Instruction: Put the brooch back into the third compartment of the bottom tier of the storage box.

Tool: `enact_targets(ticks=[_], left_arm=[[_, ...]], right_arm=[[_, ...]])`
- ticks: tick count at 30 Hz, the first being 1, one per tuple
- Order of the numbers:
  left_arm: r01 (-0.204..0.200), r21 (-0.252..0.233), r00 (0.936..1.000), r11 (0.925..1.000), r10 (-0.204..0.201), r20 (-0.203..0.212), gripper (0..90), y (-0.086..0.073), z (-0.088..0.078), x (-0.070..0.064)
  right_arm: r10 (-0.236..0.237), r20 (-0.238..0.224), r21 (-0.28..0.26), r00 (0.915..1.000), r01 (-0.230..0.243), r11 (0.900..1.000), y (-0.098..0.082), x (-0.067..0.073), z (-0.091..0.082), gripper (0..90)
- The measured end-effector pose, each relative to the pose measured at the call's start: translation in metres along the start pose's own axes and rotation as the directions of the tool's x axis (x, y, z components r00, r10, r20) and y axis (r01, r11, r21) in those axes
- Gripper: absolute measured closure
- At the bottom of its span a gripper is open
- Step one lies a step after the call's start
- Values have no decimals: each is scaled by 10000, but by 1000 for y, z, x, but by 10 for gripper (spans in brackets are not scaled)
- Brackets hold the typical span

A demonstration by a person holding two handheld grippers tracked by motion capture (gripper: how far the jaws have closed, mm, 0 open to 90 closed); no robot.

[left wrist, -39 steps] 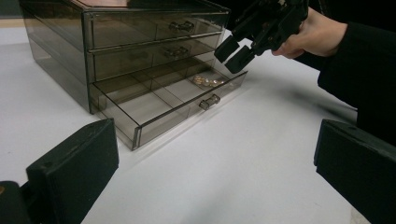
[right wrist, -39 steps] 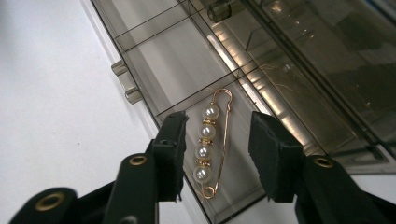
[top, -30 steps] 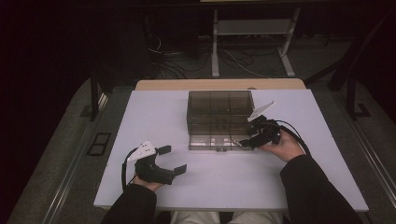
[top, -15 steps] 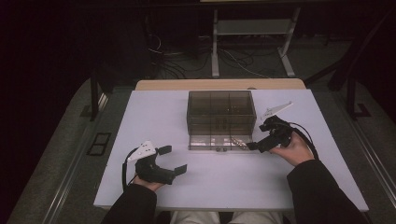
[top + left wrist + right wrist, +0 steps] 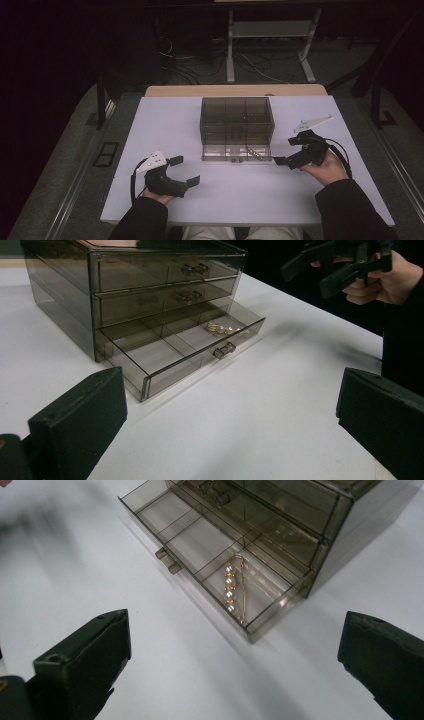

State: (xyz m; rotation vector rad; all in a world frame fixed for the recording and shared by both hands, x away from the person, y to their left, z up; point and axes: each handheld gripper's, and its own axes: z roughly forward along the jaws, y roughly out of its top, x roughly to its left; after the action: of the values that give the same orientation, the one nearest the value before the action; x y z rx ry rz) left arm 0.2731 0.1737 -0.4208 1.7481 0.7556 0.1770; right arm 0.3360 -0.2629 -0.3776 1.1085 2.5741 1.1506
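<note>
A smoky clear drawer chest (image 5: 237,122) stands mid-table, its bottom drawer (image 5: 220,152) pulled out. In the drawer's right compartment lies a gold pin with pearls (image 5: 254,152), seen close in the right gripper view (image 5: 235,587) and in the left gripper view (image 5: 220,328). My right gripper (image 5: 285,151) hovers just right of the drawer, open; its jaws have just been opening and nothing is between them (image 5: 235,650). My left gripper (image 5: 186,170) rests open and empty at the front left, facing the chest (image 5: 232,405).
The white table (image 5: 165,125) has bare room on both sides of the chest and in front of it. Beyond its far edge are a wooden strip (image 5: 200,91), a metal stand (image 5: 270,30) and cables on a dark floor.
My right gripper drew back from the open drawer toward the right, and its jaws spread wide. The pearl pin stays in the drawer. The left gripper has not moved.
</note>
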Motion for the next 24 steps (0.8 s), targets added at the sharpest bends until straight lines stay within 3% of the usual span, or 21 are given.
enact_targets(ticks=[24], left_arm=[[36, 19, 10000, 10000, -36, -13, 0, 0, 0, 0]], right_arm=[[835, 15, -742, 9965, -832, 9938, -49, 9, -23, 2]])
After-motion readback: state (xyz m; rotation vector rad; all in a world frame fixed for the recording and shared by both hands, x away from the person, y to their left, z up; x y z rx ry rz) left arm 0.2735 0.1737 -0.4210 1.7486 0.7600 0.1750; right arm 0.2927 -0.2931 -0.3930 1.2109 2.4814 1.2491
